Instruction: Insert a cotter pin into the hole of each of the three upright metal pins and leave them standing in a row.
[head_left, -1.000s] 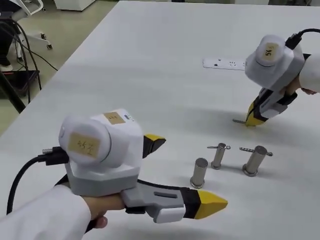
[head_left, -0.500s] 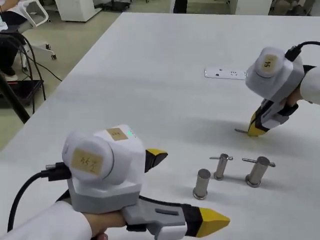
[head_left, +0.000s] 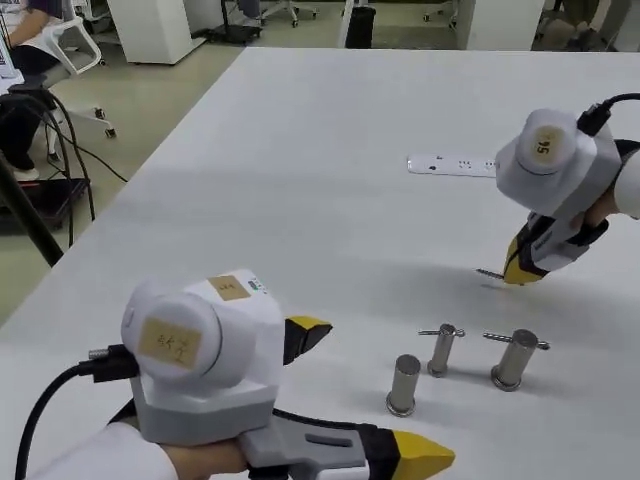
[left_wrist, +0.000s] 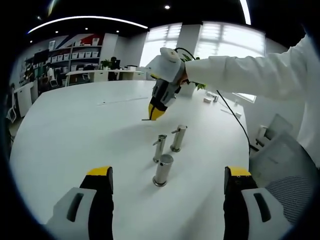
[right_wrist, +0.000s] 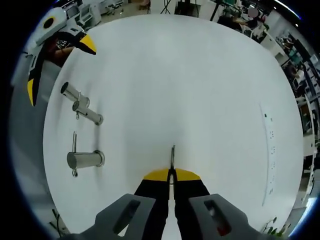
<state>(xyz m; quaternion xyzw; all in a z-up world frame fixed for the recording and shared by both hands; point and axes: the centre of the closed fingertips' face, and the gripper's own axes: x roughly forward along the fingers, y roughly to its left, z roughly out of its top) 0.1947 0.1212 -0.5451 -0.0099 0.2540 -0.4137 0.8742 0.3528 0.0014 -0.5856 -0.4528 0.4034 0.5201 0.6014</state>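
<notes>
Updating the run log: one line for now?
right claw shut on cotter pin; left claw open; near metal pin bare; other metal pins fitted

Open-plan office or lab space: big white worktable (head_left: 300, 150) with power strip (head_left: 452, 165), wheeled office chair (head_left: 62, 38), storage shelving (left_wrist: 62, 55), tall windows (left_wrist: 231, 44), ceiling strip lights (left_wrist: 90, 19).

I am pinching a cotter pin (right_wrist: 173, 156) between the closed jaws of my right gripper (right_wrist: 171, 176), its shaft pointing forward over the white tabletop (right_wrist: 200, 75). Three metal pins (right_wrist: 86, 159) are standing in a row at the view's left, the two nearer ones carrying cotter pins. My left gripper (right_wrist: 57, 67) is hovering beyond them, jaws apart.
</notes>
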